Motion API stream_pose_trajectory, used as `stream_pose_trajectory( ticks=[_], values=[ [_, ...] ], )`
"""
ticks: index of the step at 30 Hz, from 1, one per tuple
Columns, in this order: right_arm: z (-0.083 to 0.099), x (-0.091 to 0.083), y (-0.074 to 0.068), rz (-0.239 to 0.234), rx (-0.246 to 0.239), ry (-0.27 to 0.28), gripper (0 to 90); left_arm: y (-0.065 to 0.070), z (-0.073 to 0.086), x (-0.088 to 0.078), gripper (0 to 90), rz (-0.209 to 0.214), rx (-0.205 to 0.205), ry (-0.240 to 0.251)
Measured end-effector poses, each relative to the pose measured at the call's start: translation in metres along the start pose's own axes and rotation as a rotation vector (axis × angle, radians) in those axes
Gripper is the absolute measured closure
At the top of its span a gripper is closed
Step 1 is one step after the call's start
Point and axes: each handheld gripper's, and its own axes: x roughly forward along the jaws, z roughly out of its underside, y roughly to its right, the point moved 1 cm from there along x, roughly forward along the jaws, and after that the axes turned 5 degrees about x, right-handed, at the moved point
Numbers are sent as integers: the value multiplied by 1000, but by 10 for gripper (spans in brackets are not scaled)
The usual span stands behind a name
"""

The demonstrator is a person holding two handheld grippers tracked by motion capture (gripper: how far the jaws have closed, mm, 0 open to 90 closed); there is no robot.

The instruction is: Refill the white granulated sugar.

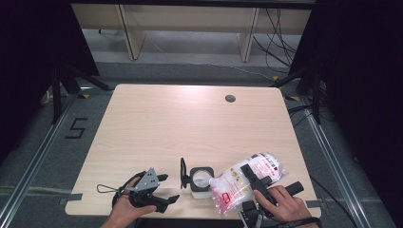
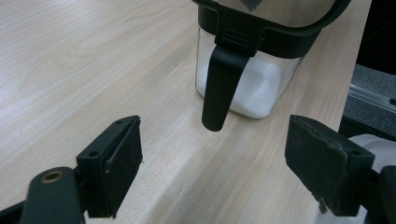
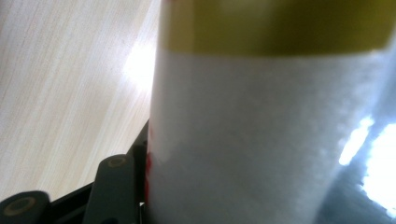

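Right gripper (image 1: 254, 183) clamps the refill bag (image 1: 247, 183), tilted, cut corner down-left over the open glass jar (image 1: 200, 180). Left gripper (image 1: 164, 187), jaws wide and empty, sits just left of the jar.

The high view looks forward and down over the whole table (image 1: 190, 118). The left gripper view sits low, close behind its fingers (image 2: 112, 163), facing the jar (image 2: 252, 70) just ahead; both views share it. The right gripper view presses against the bag (image 3: 261, 140) between its fingers.
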Motion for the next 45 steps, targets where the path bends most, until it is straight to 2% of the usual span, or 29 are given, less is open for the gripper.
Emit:
stream_pose_trajectory(
  ticks=[2, 4, 6, 10, 11, 12, 13, 16, 17, 20, 21, 22, 24, 30, 32, 35, 37, 39, 41, 42, 45],
  values=[
    [0, -1, -2, -4, 23, -20, 459, -1, 0, -1, 187, 1, 16, -6],
    [0, -1, -3, -10, 35, -20, 460, 0, 0, -1, 187, 1, 8, -7],
    [-1, -2, -2, -8, 22, -23, 460, -1, 0, -1, 187, 1, 15, -5],
    [-1, -1, 0, -5, 2, -10, 460, -1, 0, 0, 187, 2, 5, 1],
    [-1, -1, -1, -3, 15, -16, 460, -3, 0, -1, 187, 4, 28, 2],
    [-1, -2, -1, -4, 7, -18, 460, -4, 0, -2, 187, -2, 42, -19],
    [-1, -2, 0, -4, 3, -15, 460, -3, 0, -1, 187, -6, 22, -19],
    [-1, -1, 0, -1, 10, -10, 461, -3, 0, -1, 187, -6, 22, -18],
    [-1, -2, 0, 0, 8, -14, 461, -2, 0, -1, 187, -6, 7, -2],
    [0, -2, -1, -2, 13, -15, 461, -1, 0, -1, 187, -7, 1, -4],
    [0, -1, 0, 2, -10, -6, 461, -1, 0, -1, 187, -6, -4, -4],
    [0, -1, 0, 4, -10, -11, 461, -1, 0, -2, 187, -5, -4, -3],
    [0, -2, -3, -2, 20, -28, 461, -1, 0, -2, 187, -8, -1, -3],
    [-1, -3, 0, 4, -12, -11, 462, -1, 0, -1, 187, -8, 10, 0],
    [-2, -3, 2, 13, -24, -6, 462, -1, 0, -1, 187, -7, -1, 1],
    [-2, -3, 2, 15, -19, -7, 463, -1, 0, -1, 187, -7, 1, 0],
    [-1, -5, 1, 12, 10, -23, 462, -2, 0, -1, 187, -6, 10, 1],
    [-1, -4, 1, 9, -7, -19, 463, -1, 0, -1, 187, -7, 9, 0],
    [0, -3, 1, 6, 5, -10, 463, -1, 0, -1, 187, -8, 5, 0],
    [0, -2, 2, 11, -7, -1, 463, -1, 0, -1, 187, -6, -4, -3],
    [0, -3, 1, 2, -3, -2, 463, -1, 0, -1, 187, -6, -1, -5]
  ],
)
